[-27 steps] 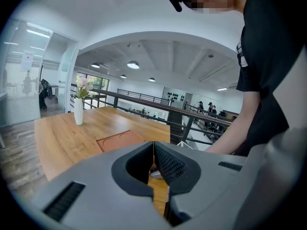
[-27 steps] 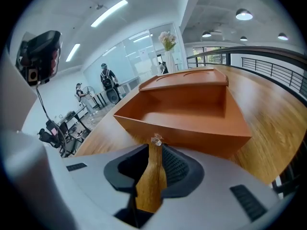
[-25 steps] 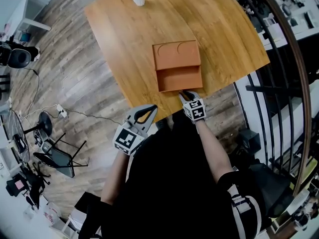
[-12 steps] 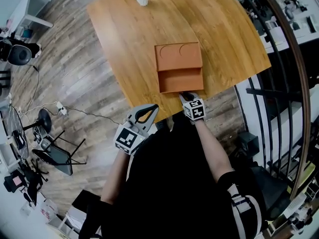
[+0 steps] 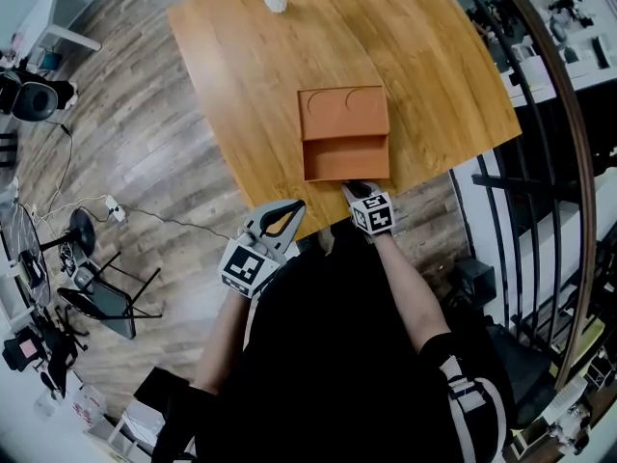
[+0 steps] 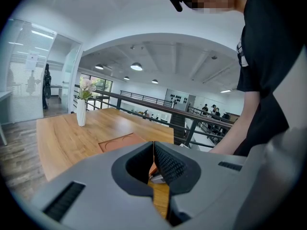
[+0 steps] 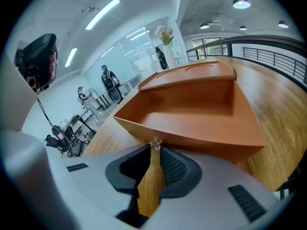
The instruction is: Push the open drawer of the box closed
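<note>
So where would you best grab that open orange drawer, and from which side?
Probably the small clear knob in the middle of the front of the drawer, approached straight from the near edge of the table. It juts out and looks narrow enough to pinch; the front itself is broad and flat. The right hand-held gripper points at it.

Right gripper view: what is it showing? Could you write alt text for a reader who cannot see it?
An open orange drawer fills the view, standing out from its box on a wooden table. The right gripper, jaws together, has its tips at the small clear knob on the drawer's front.
</note>
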The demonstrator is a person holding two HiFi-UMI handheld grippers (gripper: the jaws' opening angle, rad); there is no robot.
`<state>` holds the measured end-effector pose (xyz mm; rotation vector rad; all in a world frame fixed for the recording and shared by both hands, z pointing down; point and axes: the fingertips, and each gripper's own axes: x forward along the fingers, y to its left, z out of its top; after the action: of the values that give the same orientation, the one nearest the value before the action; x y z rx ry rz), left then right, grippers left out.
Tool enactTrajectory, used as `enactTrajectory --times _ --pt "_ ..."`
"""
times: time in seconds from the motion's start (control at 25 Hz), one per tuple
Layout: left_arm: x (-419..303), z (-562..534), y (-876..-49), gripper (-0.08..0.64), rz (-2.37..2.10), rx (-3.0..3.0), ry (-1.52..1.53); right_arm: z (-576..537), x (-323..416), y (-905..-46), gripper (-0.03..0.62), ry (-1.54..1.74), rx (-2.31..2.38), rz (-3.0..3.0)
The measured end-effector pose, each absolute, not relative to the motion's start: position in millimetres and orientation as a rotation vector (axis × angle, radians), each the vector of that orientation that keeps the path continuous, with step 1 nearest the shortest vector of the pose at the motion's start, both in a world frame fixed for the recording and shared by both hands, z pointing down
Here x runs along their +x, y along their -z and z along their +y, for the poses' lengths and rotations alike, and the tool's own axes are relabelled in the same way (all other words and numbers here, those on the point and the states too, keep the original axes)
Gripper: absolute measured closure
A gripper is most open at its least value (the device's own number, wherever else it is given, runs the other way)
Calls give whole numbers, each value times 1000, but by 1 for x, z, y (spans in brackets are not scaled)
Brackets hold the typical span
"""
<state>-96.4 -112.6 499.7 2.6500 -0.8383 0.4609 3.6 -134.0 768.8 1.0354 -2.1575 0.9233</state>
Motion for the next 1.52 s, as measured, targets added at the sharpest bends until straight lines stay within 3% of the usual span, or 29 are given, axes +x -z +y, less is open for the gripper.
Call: enactTrajectory --times 1.52 --pt "-79 -141 -501 537 -881 2634 -472 -172 9 -766 517 -897 955 -2181"
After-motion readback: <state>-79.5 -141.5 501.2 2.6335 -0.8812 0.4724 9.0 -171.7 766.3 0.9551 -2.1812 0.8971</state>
